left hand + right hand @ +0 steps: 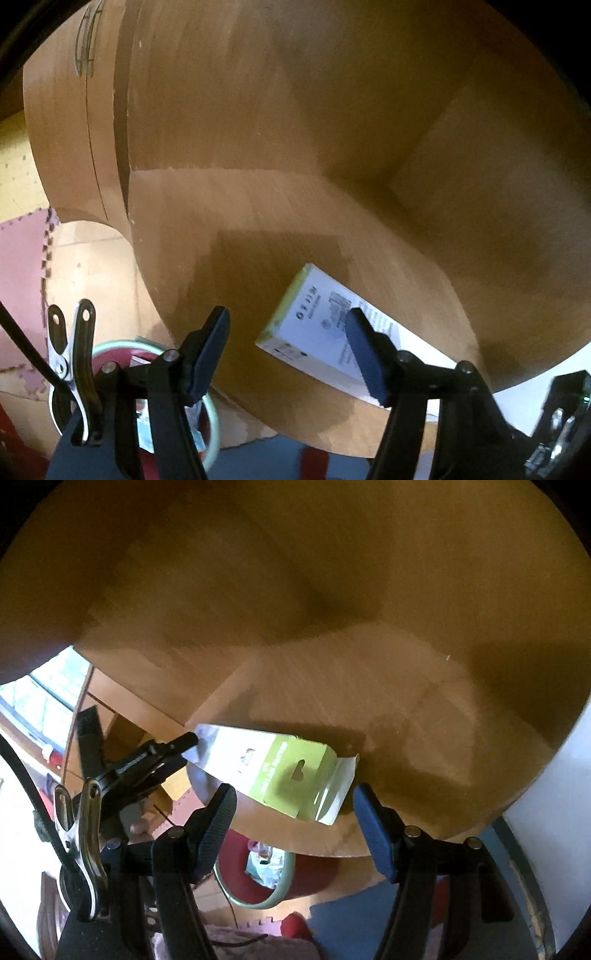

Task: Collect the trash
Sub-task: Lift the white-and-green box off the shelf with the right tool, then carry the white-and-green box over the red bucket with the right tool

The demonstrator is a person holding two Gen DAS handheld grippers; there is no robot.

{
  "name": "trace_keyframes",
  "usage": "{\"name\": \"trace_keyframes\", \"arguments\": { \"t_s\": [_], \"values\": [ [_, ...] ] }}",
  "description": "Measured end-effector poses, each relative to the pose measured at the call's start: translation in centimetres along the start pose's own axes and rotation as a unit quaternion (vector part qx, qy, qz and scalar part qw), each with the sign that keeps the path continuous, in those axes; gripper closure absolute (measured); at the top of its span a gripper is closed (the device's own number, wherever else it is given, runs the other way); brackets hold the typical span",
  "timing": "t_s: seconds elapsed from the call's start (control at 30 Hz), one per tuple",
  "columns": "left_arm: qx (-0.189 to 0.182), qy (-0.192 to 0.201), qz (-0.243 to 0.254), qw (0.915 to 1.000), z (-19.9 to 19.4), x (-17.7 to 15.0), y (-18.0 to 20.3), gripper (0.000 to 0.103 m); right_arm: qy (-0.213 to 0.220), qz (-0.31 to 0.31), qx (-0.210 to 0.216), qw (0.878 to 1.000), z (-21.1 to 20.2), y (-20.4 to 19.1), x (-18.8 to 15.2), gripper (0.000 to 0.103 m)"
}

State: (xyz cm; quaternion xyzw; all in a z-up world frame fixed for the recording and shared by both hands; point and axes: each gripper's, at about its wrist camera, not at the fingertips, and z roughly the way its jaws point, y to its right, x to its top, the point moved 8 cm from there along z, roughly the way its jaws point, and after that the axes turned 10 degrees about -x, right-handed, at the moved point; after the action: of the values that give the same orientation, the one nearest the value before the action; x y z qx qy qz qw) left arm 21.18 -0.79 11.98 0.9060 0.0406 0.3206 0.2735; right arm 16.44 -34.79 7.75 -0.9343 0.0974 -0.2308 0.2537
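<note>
Currently both sets of jaws stand released, gripping nothing. Just ahead of your right gripper (293, 821), the green-and-white flattened cardboard package (280, 771) lies at the near edge of the round wooden bench (406, 686), long axis crosswise to the jaws. The left gripper (286, 354) faces its end.

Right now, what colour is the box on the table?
The box is white and lime green; right wrist view shows it best.
</note>
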Motion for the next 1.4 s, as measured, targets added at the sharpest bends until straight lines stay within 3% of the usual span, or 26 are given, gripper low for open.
{"name": "trace_keyframes", "arguments": {
  "t_s": [0.2,0.3,0.53,0.67,1.0,1.4],
  "values": [
    [-0.041,-0.013,-0.006,0.9991,0.5,-0.8,0.6,0.034,-0.002,0.019,0.025,1.000,1.7,-0.8,-0.2,0.036],
    [-0.059,-0.020,0.015,0.9980,0.8,-1.3,1.6,0.034,0.004,0.014,0.027,1.000,1.8,-1.7,0.4,0.036],
    [-0.083,-0.030,0.041,0.9953,0.7,-2.4,2.4,0.034,0.035,-0.015,-0.024,0.999,1.8,-2.2,1.1,0.036],
    [-0.079,-0.020,0.044,0.9958,0.2,-2.8,2.4,0.034,0.043,-0.032,-0.032,0.998,2.1,-2.9,1.1,0.036],
    [-0.042,0.037,0.040,0.9976,-4.7,-3.9,-0.3,0.034,0.051,-0.088,0.006,0.995,2.6,-6.4,-1.0,0.036],
    [-0.003,0.087,-0.021,0.9960,-12.2,-7.1,-7.8,0.034,0.042,-0.183,0.048,0.981,4.1,-14.4,-6.7,0.036]
  ]
}}
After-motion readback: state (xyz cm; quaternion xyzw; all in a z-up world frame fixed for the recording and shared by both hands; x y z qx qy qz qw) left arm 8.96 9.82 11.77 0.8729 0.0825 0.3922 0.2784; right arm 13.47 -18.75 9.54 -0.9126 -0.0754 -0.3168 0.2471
